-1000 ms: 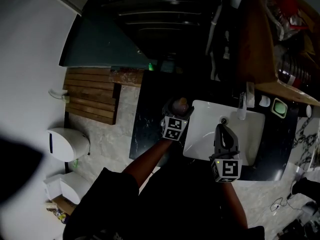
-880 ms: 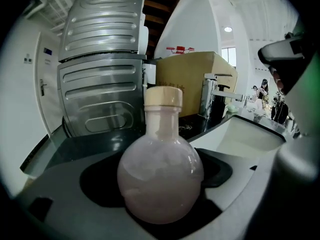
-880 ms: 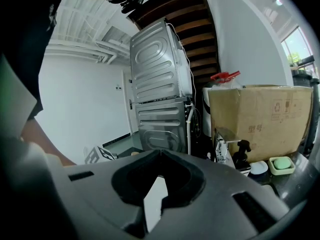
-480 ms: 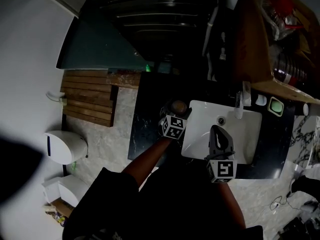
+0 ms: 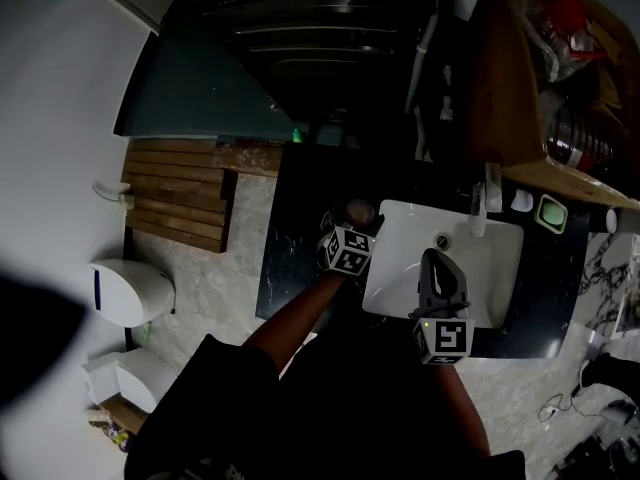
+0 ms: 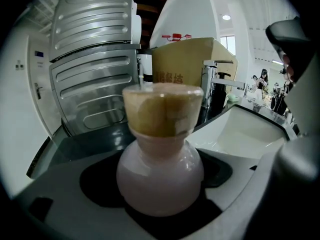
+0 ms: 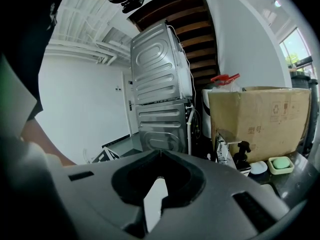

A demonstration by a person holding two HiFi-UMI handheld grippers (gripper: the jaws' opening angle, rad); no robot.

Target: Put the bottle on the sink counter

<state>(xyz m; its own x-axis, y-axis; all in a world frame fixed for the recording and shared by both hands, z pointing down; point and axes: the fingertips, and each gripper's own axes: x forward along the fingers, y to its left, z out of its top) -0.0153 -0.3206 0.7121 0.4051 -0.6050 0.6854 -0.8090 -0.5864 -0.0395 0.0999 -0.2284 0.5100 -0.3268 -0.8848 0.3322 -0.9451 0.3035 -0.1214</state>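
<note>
A round pale-pink bottle (image 6: pixel 160 169) with a tan cap (image 6: pixel 162 109) stands upright between the jaws of my left gripper (image 6: pixel 162 196), which is shut on its belly. In the head view the bottle (image 5: pixel 359 211) is over the dark counter (image 5: pixel 300 233), just left of the white sink (image 5: pixel 490 273); whether its base touches the counter is hidden. My right gripper (image 5: pixel 441 266) hovers over the basin's near side. Its jaws meet at the tips (image 7: pixel 159 154) with nothing in them.
A tap (image 5: pixel 478 206), a white dish and a green soap (image 5: pixel 553 214) line the sink's far edge. A cardboard box (image 7: pixel 260 115) stands behind them. Stacked metal machines (image 7: pixel 161 84) rise beyond the counter. A wooden slat mat (image 5: pixel 185 193) and a white bin (image 5: pixel 130 288) are on the floor at left.
Almost nothing: the head view has shifted a little to the left. Both grippers keep their places beside and over the sink, with the bottle still in the left one.
</note>
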